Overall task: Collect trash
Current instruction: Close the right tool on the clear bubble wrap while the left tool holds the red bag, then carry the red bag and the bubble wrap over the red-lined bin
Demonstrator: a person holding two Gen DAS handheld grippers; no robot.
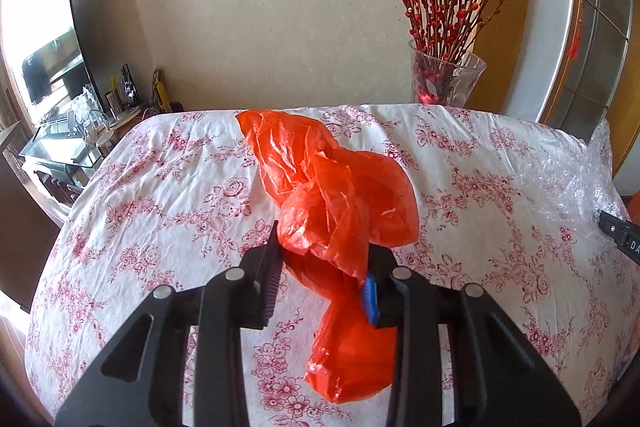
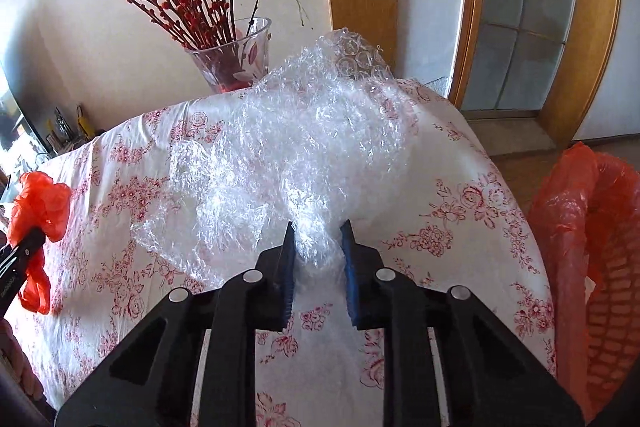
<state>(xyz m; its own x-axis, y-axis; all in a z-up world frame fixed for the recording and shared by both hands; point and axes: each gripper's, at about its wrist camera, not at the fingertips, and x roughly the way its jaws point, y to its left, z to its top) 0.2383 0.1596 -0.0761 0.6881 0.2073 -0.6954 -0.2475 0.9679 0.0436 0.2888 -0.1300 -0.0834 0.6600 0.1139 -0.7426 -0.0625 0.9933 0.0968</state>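
Observation:
A crumpled orange plastic bag (image 1: 332,203) lies on the floral tablecloth (image 1: 160,195). My left gripper (image 1: 324,259) has its fingers on either side of the bag's middle and is shut on it. The bag also shows at the left edge of the right wrist view (image 2: 38,203), with the left gripper's tip on it. A sheet of clear bubble wrap (image 2: 288,147) lies across the table; my right gripper (image 2: 318,239) is shut on its near end. The bubble wrap also shows at the right of the left wrist view (image 1: 576,171).
A glass vase (image 2: 236,59) of red branches stands at the table's far edge. An orange basket lined with an orange bag (image 2: 596,267) stands off the table's right side. A TV (image 1: 48,47) and a cluttered shelf are off to the left. A door (image 2: 532,19) is behind.

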